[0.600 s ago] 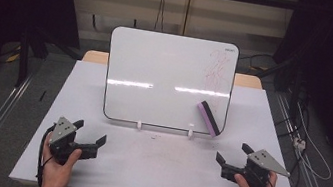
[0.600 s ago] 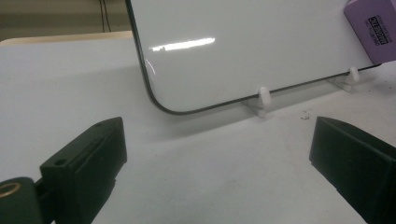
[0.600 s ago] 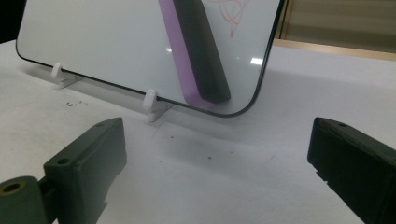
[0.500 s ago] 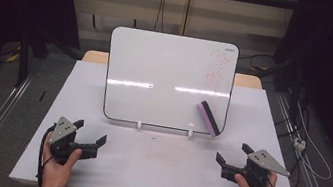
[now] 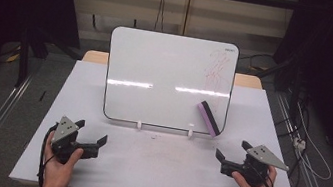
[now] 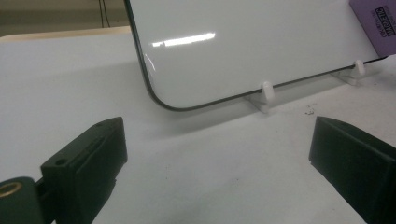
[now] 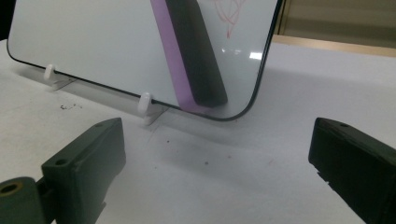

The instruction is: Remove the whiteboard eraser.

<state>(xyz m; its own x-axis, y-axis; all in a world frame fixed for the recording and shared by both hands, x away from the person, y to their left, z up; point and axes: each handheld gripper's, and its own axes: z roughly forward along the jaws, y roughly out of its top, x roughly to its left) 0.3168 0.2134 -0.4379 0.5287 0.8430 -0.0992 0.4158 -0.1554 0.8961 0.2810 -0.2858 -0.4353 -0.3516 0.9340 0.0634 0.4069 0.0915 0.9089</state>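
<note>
**Whiteboard and eraser: handling notes, both grippers idle**

Whiteboard point(image 5: 156, 79) stands propped near upright on two small white clips point(image 5: 139, 125) toward the far middle of the table point(image 5: 157, 173). It looks rigid, thin and glossy, so probably light for its size but slippery on the face and easy to tip backward off the clips; any push on it should be gentle, or the board steadied at an edge. Red scribble point(image 5: 219, 69) sits in the upper right corner of the board.

Eraser point(image 5: 209, 118) clings tilted to the lower right part of the board, just above the bottom edge, purple back outward with a dark felt strip along one side. It appears small, light and fairly firm, likely soft on the felt. Best hold, in my judgement, is across its two long sides.

Left gripper point(image 5: 94, 140) and right gripper point(image 5: 232, 151) rest low near the front corners, well apart from the board, jaws spread wide with nothing between them.

Against the earlier frames, nothing differs: board, eraser and both grippers hold the same places.
</note>
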